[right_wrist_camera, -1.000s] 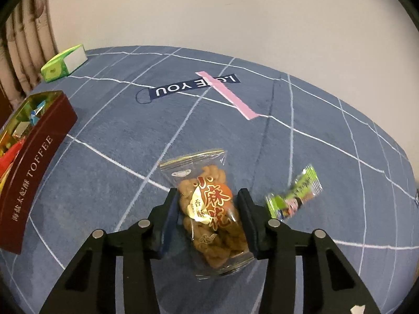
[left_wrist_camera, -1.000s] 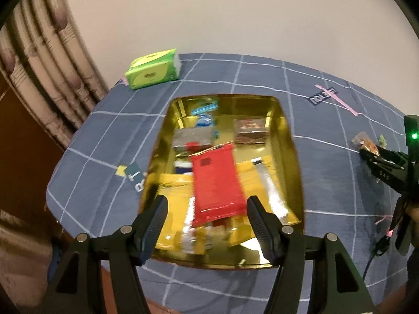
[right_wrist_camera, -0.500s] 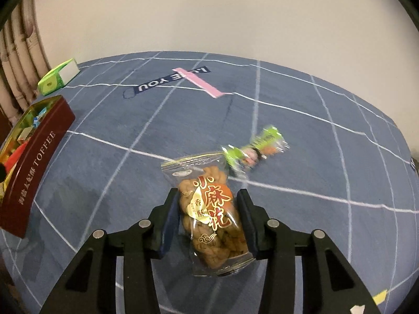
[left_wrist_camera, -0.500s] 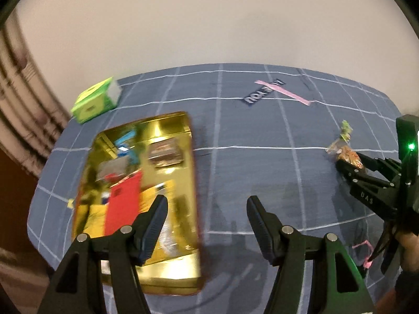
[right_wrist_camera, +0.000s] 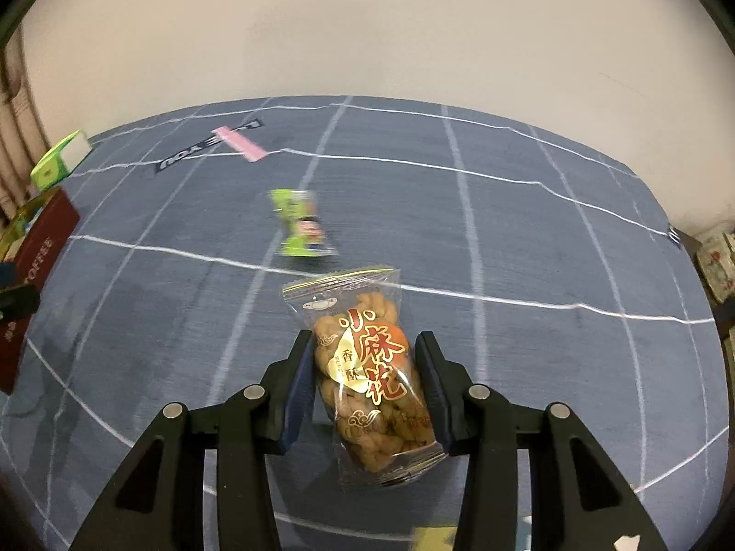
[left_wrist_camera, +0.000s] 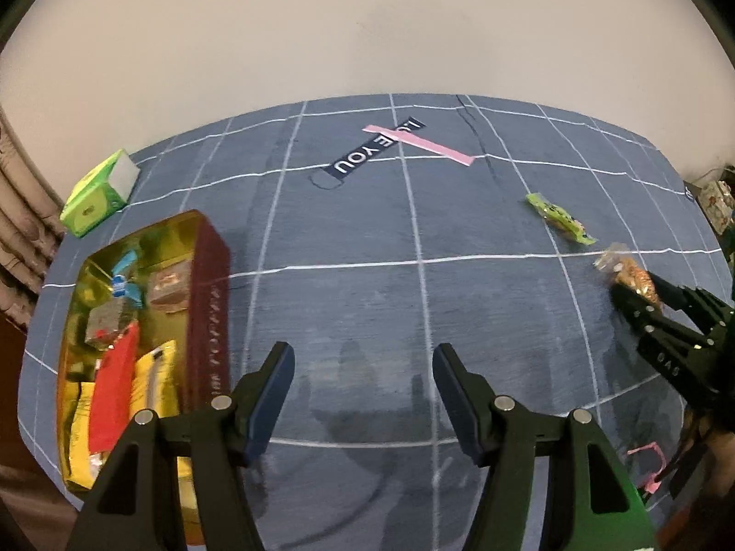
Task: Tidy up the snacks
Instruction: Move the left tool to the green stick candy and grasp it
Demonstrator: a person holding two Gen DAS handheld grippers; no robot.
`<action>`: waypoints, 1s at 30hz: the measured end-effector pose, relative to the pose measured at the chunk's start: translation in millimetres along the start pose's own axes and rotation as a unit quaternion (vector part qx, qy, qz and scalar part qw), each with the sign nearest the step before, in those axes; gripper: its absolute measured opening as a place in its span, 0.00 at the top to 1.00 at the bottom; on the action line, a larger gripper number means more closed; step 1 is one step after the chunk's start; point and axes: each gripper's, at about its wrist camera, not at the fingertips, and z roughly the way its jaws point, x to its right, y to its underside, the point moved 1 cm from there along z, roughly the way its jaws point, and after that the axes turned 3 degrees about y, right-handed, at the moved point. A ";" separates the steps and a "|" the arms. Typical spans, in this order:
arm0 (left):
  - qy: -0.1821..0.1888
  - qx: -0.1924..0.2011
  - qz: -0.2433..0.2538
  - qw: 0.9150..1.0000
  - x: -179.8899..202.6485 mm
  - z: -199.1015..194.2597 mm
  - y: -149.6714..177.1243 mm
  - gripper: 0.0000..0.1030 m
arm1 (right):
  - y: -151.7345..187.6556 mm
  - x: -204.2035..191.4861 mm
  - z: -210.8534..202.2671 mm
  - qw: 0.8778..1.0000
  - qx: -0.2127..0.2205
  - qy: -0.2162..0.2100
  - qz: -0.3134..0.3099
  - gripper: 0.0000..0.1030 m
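My right gripper point(right_wrist_camera: 363, 376) is shut on a clear bag of fried dough twists point(right_wrist_camera: 367, 367) with red lettering, held above the blue cloth; it also shows in the left wrist view point(left_wrist_camera: 629, 273). A small green candy packet point(right_wrist_camera: 301, 225) lies on the cloth beyond it, seen too in the left wrist view point(left_wrist_camera: 560, 218). My left gripper point(left_wrist_camera: 360, 390) is open and empty over bare cloth. A dark red toffee tin point(left_wrist_camera: 209, 312) with a gold inside holds red, yellow and blue snack packs at the left.
A green tissue box point(left_wrist_camera: 98, 193) stands at the far left corner. A pink strip and a dark label point(left_wrist_camera: 376, 151) lie on the blue gridded tablecloth point(left_wrist_camera: 459, 303). A wall runs behind the table. Curtains hang at the left.
My left gripper has swung right, off the tin and over bare cloth. My right gripper has turned with the bag still held; the green packet now lies ahead of it, to the left.
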 end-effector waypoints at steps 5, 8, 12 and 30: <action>0.006 -0.013 0.000 1.000 10.1 10.8 -8.4 0.38 | 0.2 25.8 4.4 1.000 0.006 0.022 0.021 0.60; 0.009 -0.017 -0.001 1.000 18.9 15.2 -13.8 0.38 | -1.4 41.4 8.5 0.999 0.007 0.033 0.036 0.61; 0.009 -0.018 -0.001 1.000 30.9 20.3 -25.8 0.38 | -5.2 57.7 16.3 0.998 0.005 0.043 0.050 0.63; 0.045 -0.054 -0.031 0.997 89.3 49.8 -69.3 0.38 | -28.0 71.2 35.9 1.000 0.007 0.021 0.010 0.64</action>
